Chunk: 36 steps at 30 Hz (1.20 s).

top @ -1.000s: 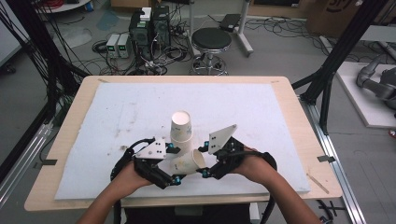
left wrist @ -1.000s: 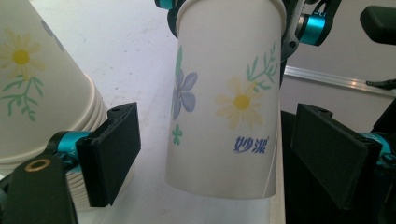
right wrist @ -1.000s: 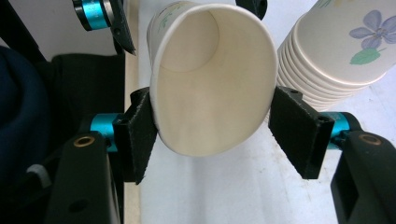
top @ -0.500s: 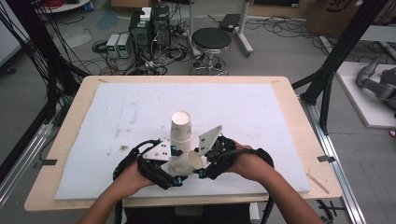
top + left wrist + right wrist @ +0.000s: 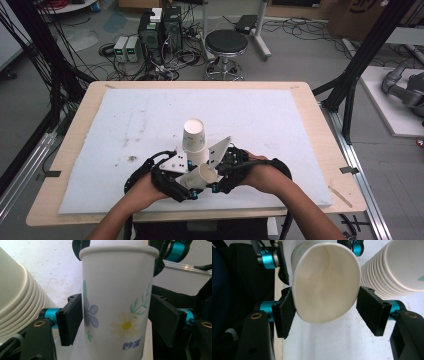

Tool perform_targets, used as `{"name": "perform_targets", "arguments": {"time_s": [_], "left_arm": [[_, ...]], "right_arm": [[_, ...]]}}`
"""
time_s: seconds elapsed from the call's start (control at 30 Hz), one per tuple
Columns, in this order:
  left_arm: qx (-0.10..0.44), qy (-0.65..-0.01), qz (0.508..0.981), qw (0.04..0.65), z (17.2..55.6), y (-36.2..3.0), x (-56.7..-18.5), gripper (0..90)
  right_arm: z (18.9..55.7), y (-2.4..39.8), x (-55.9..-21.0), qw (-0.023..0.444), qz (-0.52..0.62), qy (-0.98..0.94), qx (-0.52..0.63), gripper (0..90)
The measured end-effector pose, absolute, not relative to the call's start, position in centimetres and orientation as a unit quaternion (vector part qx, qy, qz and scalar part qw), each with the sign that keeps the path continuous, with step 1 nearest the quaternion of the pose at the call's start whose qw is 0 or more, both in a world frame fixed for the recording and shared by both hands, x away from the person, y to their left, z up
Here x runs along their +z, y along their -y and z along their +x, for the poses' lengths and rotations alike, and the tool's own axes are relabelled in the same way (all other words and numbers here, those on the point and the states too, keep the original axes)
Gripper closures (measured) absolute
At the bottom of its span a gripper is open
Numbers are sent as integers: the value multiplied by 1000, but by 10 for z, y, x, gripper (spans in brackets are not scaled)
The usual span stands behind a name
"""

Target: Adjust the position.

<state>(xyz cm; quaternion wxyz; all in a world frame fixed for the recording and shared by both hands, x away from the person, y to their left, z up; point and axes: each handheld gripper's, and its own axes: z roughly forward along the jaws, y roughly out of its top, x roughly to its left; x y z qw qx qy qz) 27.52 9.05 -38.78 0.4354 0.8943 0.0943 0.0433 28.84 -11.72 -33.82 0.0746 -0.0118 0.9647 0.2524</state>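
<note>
A single white paper cup with a printed flower pattern (image 5: 202,175) lies tipped on its side just above the white foam mat (image 5: 280,125) on the bench (image 5: 320,107), held between both grippers near the front edge.

The left gripper (image 5: 116,320) has just been closing; its fingers (image 5: 71,318) now bracket the cup's side wall, the left pad touching it and the right pad at its edge.

The right gripper (image 5: 325,308) grips the cup at its open rim. Its fingers (image 5: 284,311) press from both sides, and the rim is squeezed oval.

Just behind the cup, an upside-down stack of white paper cups (image 5: 194,137) stands on the mat.

Print on the held cup: a blue flower, a yellow daisy, green sprigs, and small blue characters near the base, too blurred to read.
</note>
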Motion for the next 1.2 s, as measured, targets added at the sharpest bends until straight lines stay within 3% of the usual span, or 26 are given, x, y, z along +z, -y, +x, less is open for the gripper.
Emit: {"name": "perform_targets", "arguments": {"time_s": [0.33, 0.7, 0.9, 1.2], "left_arm": [[40, -93, 897, 430, 276, -88, -389, 359], [38, -110, 884, 452, 277, -93, -395, 326], [39, -129, 865, 484, 275, -105, -398, 324], [57, -173, 813, 553, 272, -134, -402, 307]], "right_arm": [[287, 112, -336, 77, -25, -967, 241, 335], [290, 115, -335, 63, -8, -957, 283, 257], [292, 135, -333, 43, 29, -930, 364, 224], [291, 183, -339, 60, 99, -893, 436, 222]]}}
